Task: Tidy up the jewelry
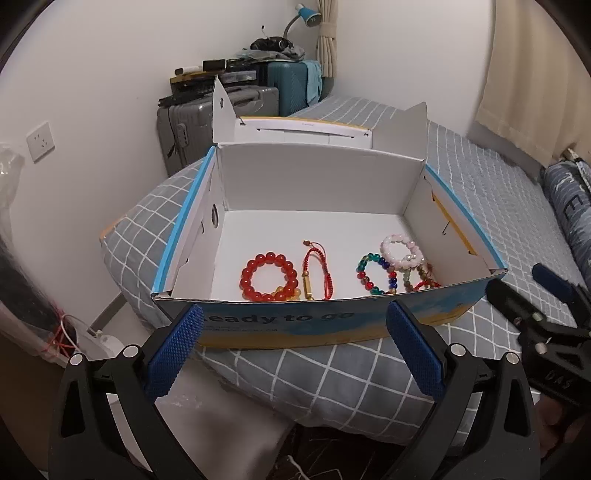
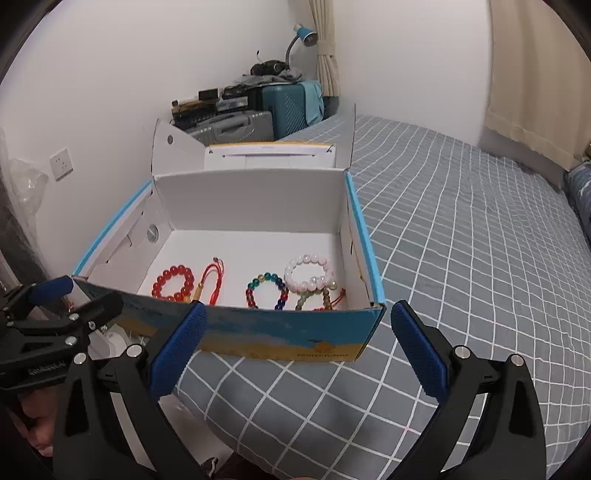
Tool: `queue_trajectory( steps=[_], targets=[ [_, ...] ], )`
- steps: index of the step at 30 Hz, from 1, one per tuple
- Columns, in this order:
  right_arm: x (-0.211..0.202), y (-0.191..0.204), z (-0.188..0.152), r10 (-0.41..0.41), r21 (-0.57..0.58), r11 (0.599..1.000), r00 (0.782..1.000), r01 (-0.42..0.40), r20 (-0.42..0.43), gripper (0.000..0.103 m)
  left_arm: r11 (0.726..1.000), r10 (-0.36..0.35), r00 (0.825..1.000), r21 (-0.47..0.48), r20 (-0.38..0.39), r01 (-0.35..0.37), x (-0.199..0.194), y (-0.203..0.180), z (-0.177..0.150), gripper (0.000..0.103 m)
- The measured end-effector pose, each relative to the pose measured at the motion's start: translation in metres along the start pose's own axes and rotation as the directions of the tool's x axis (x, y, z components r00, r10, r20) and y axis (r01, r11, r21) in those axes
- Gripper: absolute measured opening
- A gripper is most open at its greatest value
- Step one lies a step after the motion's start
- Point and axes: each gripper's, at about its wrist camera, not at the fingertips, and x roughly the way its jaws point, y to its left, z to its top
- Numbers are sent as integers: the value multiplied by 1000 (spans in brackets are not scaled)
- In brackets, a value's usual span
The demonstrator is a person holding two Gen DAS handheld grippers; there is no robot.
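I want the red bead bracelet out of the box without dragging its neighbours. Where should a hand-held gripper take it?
Grip the far arc of the red bead bracelet, coming straight down from above. It lies flat on the box floor, its near arc touches orange beads by the front wall, and the far arc is clear.

A bed (image 2: pixel 461 236) under a grey sheet with a white grid fills the room's right side; past its far end stand a grey suitcase (image 1: pixel 199 118) and a teal suitcase (image 1: pixel 291 86), clutter heaped on both; above the teal one leans a blue lamp (image 1: pixel 308 14); beside it hangs a tied-back cream curtain (image 1: pixel 327 48); left of the bed, a wall socket (image 1: pixel 41 142).
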Motion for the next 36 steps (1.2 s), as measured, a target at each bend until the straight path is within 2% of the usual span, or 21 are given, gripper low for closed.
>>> queue_trajectory(
  steps=[6, 9, 36],
  targets=[
    [2, 0, -1, -7, 0, 1000, 1000, 7, -7, 96, 1000, -3, 1000, -19, -21, 2, 3, 3, -2, 97],
    [2, 0, -2, -5, 0, 1000, 1000, 5, -8, 96, 1000, 13, 1000, -13, -16, -14, 3, 1, -3, 97],
    [4, -3, -3, -15, 4, 1000, 1000, 15, -21, 96, 1000, 6, 1000, -2, -15, -6, 5, 0, -3, 97]
  ],
)
